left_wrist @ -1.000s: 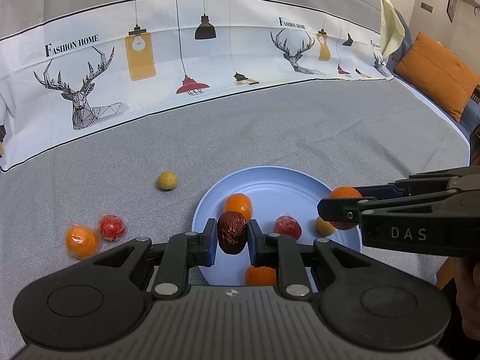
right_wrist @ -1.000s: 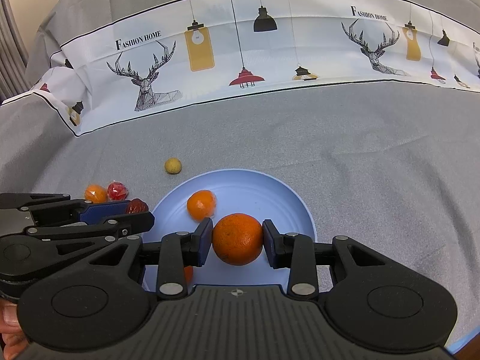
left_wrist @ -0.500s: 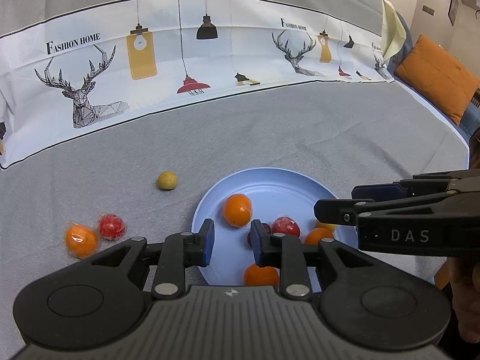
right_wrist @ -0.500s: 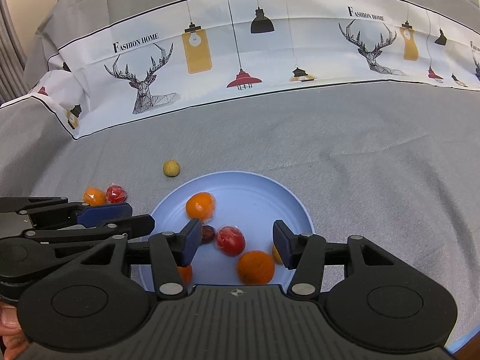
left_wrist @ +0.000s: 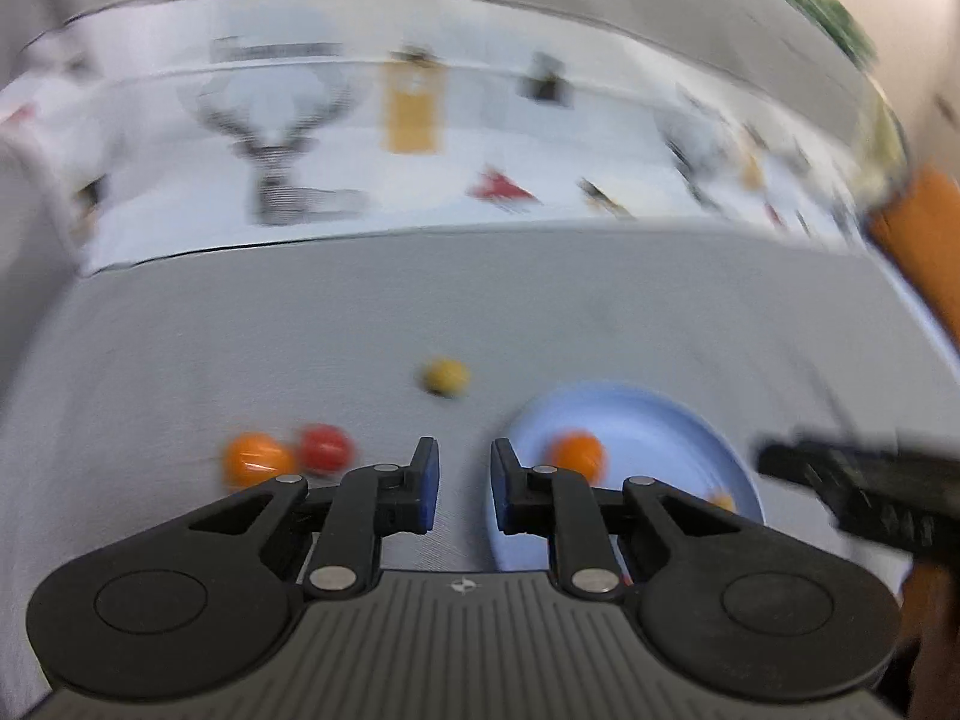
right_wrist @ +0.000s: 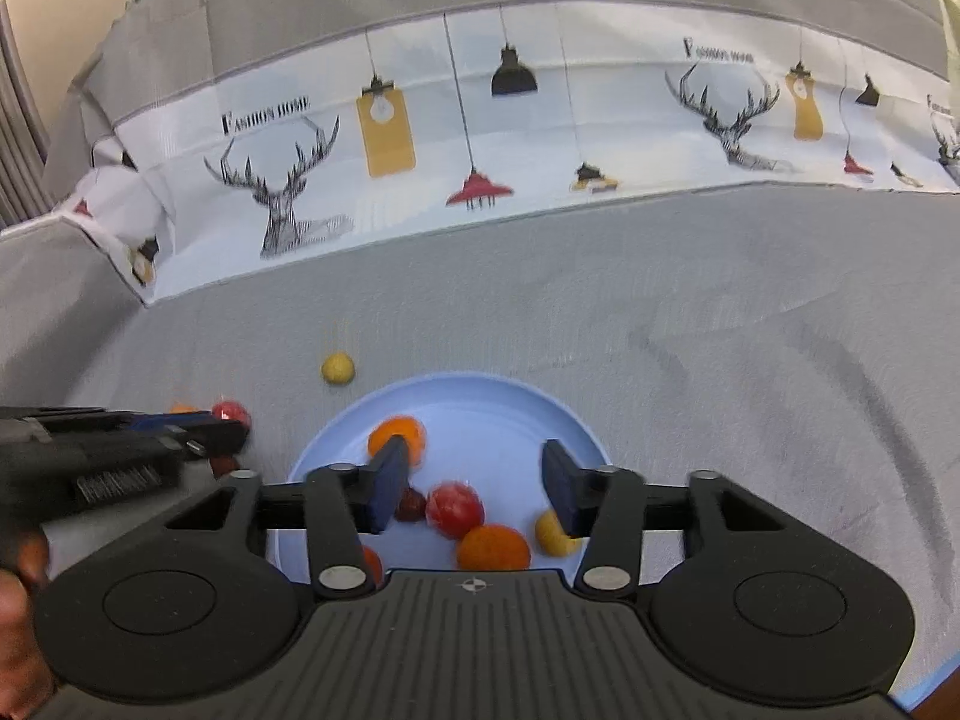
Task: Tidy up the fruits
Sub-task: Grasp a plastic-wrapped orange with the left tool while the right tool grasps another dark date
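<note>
The left claw (left_wrist: pixel 462 492) hangs over the grey surface (left_wrist: pixel 540 312) with its blue-padded fingers apart and nothing between them; this view is blurred. Ahead of it and slightly to its left lie an orange (left_wrist: pixel 255 459) and a red fruit (left_wrist: pixel 326 447), just beside each other on the cloth, and straight ahead, farther off, sits a small yellow fruit (left_wrist: pixel 444 377). The blue plate (left_wrist: pixel 660 420) lies to the right of this claw, with another orange (left_wrist: pixel 577 455) on its near-left part. The right claw (right_wrist: pixel 474 489) hovers above the same plate (right_wrist: pixel 480 396), its fingers spread wide and holding nothing. Between and just below its fingers rest a red fruit (right_wrist: pixel 454 501), a dark date (right_wrist: pixel 411 505) touching the left finger's edge in view, an orange (right_wrist: pixel 493 547) nearest the claw's body, and a yellow fruit (right_wrist: pixel 551 534) partly hidden behind the right finger. A further orange (right_wrist: pixel 399 435) sits just ahead of the left finger, and one more orange piece (right_wrist: pixel 372 564) peeks out beneath it. To the left of this claw, the other claw's black body covers part of the loose fruit on the cloth. A deer-print cloth (right_wrist: pixel 480 120) runs across the far side.
</note>
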Demonstrator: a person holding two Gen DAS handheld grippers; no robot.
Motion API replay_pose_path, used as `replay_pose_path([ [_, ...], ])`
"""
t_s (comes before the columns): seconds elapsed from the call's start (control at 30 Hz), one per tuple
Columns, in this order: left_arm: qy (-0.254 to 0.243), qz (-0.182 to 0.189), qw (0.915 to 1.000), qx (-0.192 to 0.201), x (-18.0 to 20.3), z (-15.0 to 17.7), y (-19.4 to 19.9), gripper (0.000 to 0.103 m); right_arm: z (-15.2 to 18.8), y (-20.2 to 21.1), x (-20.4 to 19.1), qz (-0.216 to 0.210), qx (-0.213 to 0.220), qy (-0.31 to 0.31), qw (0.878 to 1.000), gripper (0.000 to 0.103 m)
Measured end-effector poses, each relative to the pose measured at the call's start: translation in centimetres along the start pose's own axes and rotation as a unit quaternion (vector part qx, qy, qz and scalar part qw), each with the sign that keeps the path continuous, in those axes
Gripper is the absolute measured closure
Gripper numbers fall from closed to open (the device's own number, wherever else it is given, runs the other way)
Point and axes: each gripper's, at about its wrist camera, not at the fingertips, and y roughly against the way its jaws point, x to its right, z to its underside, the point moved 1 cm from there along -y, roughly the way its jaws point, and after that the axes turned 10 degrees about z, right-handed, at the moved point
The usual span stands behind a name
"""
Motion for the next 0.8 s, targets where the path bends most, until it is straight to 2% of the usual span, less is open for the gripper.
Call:
replay_pose_path([
  [0.07, 0.058, -0.014, 0.9981, 0.015, -2.8, -0.8, 1.1, 0.083, -0.3, 0.3, 0.1, -0.006, 0.012, -0.009, 1.000, 0.084],
  [0.1, 0.085, -0.025, 0.9959, 0.019, -4.2, -1.1, 1.7, 0.083, -0.4, 0.4, 0.1, -0.009, 0.019, -0.013, 1.000, 0.085],
  [0.2, 0.150, -0.055, 0.9871, 0.007, -7.8, -1.5, 2.2, 0.083, -0.8, 0.6, -0.4, -0.026, 0.029, -0.024, 0.999, 0.086],
  [0.3, 0.187, -0.060, 0.9803, -0.022, -10.0, -1.4, 1.6, 0.083, -1.1, 0.4, -1.5, -0.056, 0.023, -0.028, 0.998, 0.086],
  [0.4, 0.193, -0.055, 0.9787, -0.041, -10.9, -1.8, 0.9, 0.083, -1.3, 0.0, -3.3, -0.086, 0.012, -0.019, 0.996, 0.085],
  [0.53, 0.180, -0.046, 0.9812, -0.052, -11.3, -2.3, 0.1, 0.079, -1.2, -0.5, -6.7, -0.113, 0.000, 0.017, 0.993, 0.085],
  [0.67, 0.191, -0.028, 0.9791, -0.066, -11.8, -2.4, -1.4, 0.060, -0.9, -1.5, -10.1, -0.133, -0.015, 0.058, 0.989, 0.085],
  [0.8, 0.194, -0.025, 0.9771, -0.083, -12.1, -2.4, -2.9, 0.057, -0.3, -3.5, -13.5, -0.133, -0.025, 0.101, 0.986, 0.080],
])
